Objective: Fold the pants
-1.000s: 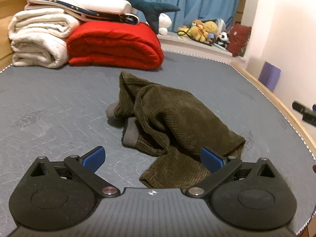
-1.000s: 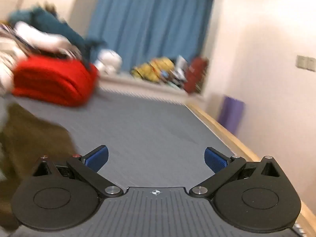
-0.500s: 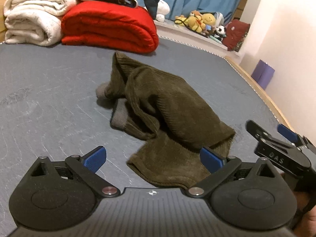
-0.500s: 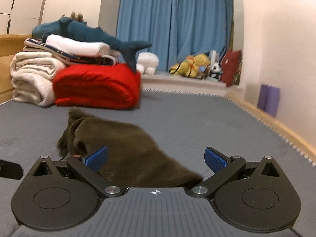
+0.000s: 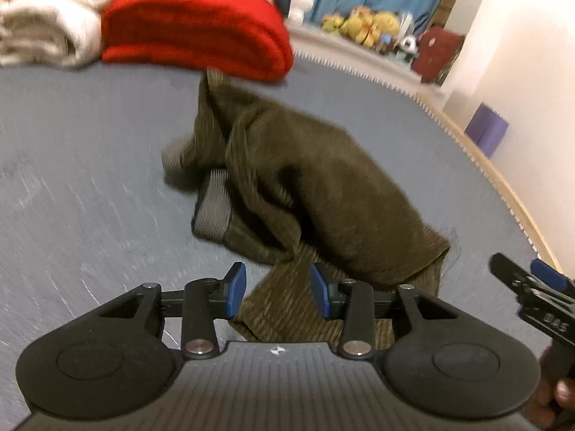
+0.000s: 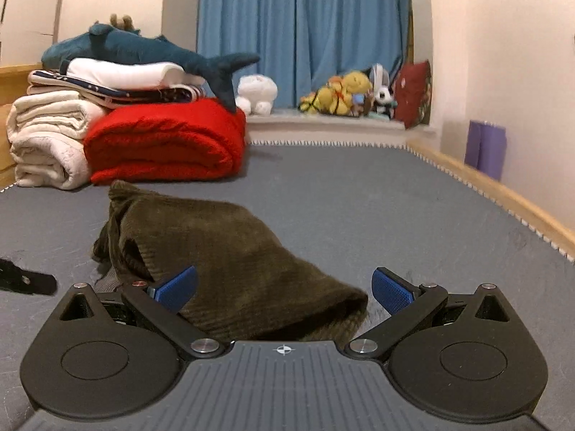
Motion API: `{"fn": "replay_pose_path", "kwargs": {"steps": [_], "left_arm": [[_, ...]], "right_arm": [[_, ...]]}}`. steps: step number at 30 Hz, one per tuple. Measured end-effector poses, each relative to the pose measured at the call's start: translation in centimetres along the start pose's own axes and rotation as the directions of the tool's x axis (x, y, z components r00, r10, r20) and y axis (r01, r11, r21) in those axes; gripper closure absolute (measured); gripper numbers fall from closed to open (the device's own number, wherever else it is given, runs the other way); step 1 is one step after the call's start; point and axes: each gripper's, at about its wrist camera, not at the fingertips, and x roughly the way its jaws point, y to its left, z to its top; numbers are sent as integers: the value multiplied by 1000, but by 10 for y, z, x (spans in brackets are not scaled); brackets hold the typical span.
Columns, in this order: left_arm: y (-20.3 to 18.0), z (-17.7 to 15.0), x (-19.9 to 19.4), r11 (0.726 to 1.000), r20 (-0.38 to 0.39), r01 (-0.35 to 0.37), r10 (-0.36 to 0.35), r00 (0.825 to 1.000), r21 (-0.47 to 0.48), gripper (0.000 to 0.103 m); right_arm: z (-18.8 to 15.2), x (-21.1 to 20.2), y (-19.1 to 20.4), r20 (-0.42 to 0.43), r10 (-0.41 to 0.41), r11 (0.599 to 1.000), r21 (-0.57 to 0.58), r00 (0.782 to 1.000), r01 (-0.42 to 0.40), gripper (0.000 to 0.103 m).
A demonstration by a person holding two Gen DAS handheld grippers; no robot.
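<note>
Grey-blue bed [image 6: 359, 208] fills both views, wooden rail along its right edge. At the far end, from eleven to twelve o'clock in the right wrist view, stacked bedding: cream blanket roll [image 6: 46, 143], red blanket [image 6: 165, 143] just beside it, folded white and patterned linens on top, blue plush shark [image 6: 143, 50] lying over those. Blue curtain [image 6: 302, 28] behind, row of soft toys [image 6: 345, 97] on the sill at one o'clock.

Near the middle of the bed, well apart from the red blanket: the pants [image 5: 309, 179], olive-brown corduroy, crumpled in a loose heap, ribs of the cloth plain to see. Two grey ribbed cuffs poking out at the left of the heap, around nine o'clock; a flatter flap of cloth reaching toward six o'clock. Waistband not to be made out; legs bunched over each other, so no telling which part lies under which. Left wrist view smeared by motion, far bedding only blurs there.

Left gripper [image 5: 278, 294]: fingers partly apart, just been closing, the near flap of cloth seen between the blue pads, not yet pressed. Right gripper [image 6: 284, 287]: fingers spread wide over the near right end of the heap, holding nothing. Same right gripper cut off at four o'clock in the left view, a bit of hand below it.
</note>
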Motion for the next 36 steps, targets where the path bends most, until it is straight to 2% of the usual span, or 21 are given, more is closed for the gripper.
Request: {"fn": "replay_pose_path", "kwargs": {"steps": [3, 6, 10, 11, 12, 13, 14, 16, 18, 19, 20, 21, 22, 23, 25, 26, 29, 31, 32, 33, 36], "left_arm": [[8, -6, 35, 1000, -85, -17, 16, 996, -20, 58], [13, -16, 66, 999, -158, -51, 47, 986, -21, 54], [7, -37, 88, 999, -185, -48, 51, 981, 24, 56], [-4, -42, 87, 996, -172, -45, 59, 983, 82, 62], [-10, -45, 86, 996, -185, 4, 13, 983, 91, 90], [-11, -47, 85, 995, -209, 83, -72, 975, 46, 92], [-13, -48, 81, 981, -223, 195, -195, 955, -23, 92], [-25, -47, 72, 943, -226, 332, -328, 917, -21, 92], [-31, -46, 68, 914, -243, 407, -394, 886, 1, 92], [-29, -45, 72, 898, -279, 440, -427, 860, -21, 94], [-25, -46, 78, 877, -321, 476, -472, 821, -70, 95], [-23, -46, 81, 867, -339, 488, -491, 803, -98, 95], [-22, -46, 81, 877, -344, 473, -470, 813, -80, 93], [-23, -44, 77, 893, -333, 449, -436, 836, -41, 92], [-19, -33, 66, 921, -266, 391, -377, 887, -4, 91], [-11, -25, 61, 932, -217, 362, -358, 908, -21, 91], [13, -3, 43, 964, -69, 259, -263, 962, -68, 88], [24, 8, 36, 977, 5, 197, -197, 980, -80, 74], [30, 13, 40, 982, 20, 167, -166, 986, -90, 70], [36, 17, 45, 985, 15, 144, -143, 990, -98, 64], [51, 27, 66, 987, 7, 75, -75, 997, -144, 64]], "right_arm": [[-6, 10, -5, -59, -6, 1000, -8, 998, 6, 2], [-12, 20, -12, -150, 40, 998, 45, 988, -34, 11], [-29, 39, -20, -300, 166, 977, 177, 939, -117, 14], [-33, 42, -22, -333, 195, 969, 210, 922, -129, 14], [-39, 48, -23, -368, 224, 959, 251, 902, -136, 14], [-44, 52, -23, -397, 252, 946, 292, 882, -139, 14], [-48, 56, -26, -420, 281, 933, 331, 863, -143, 14], [-55, 64, -30, -463, 348, 896, 419, 815, -144, 14], [-59, 68, -34, -479, 396, 858, 498, 783, -129, 15], [-62, 70, -37, -485, 412, 840, 531, 772, -114, 15], [-63, 71, -40, -487, 419, 825, 557, 766, -98, 16], [-66, 72, -44, -489, 420, 813, 576, 764, -78, 25], [-69, 72, -47, -493, 428, 805, 588, 757, -72, 44], [-71, 73, -49, -497, 443, 795, 602, 746, -71, 55], [-77, 74, -50, -499, 476, 777, 625, 724, -80, 89], [-77, 72, -47, -500, 485, 779, 620, 718, -94, 92], [-75, 65, -41, -488, 479, 795, 593, 730, -125, 93], [-75, 65, -37, -471, 481, 791, 596, 739, -135, 87], [-74, 65, -35, -477, 469, 797, 592, 744, -123, 79], [-75, 66, -33, -486, 460, 798, 593, 743, -106, 53], [-74, 70, -24, -487, 479, 796, 592, 731, -127, 36]]}}
